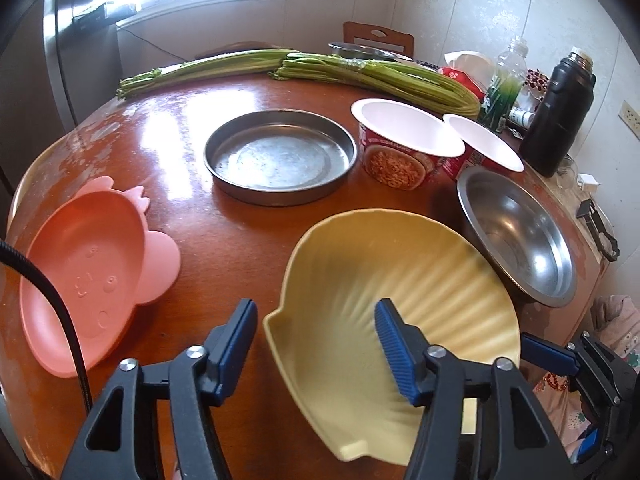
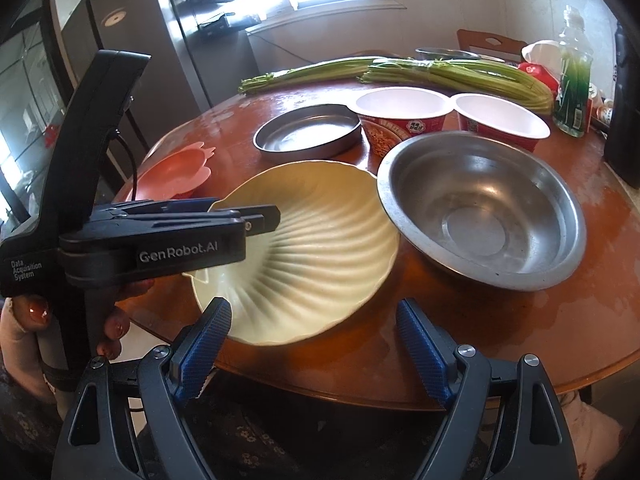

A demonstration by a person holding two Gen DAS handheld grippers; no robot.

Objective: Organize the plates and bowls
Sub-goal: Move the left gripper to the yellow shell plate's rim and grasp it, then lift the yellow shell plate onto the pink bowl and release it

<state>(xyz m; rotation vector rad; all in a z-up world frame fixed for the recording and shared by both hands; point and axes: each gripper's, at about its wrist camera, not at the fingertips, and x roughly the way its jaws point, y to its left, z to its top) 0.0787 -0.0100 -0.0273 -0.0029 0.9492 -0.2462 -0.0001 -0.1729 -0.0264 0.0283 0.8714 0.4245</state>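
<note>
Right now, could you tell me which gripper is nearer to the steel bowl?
Right. The right gripper hangs open at the table's near edge, just short of the steel bowl. The left gripper straddles the yellow plate's rim, with that plate between it and the bowl.

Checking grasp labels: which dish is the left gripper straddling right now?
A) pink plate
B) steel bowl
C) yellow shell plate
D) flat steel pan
C: the left gripper has its open jaws on either side of the near rim of the yellow shell plate, one inside the dish and one outside; the pink plate, steel bowl and flat steel pan sit apart from it.
</note>
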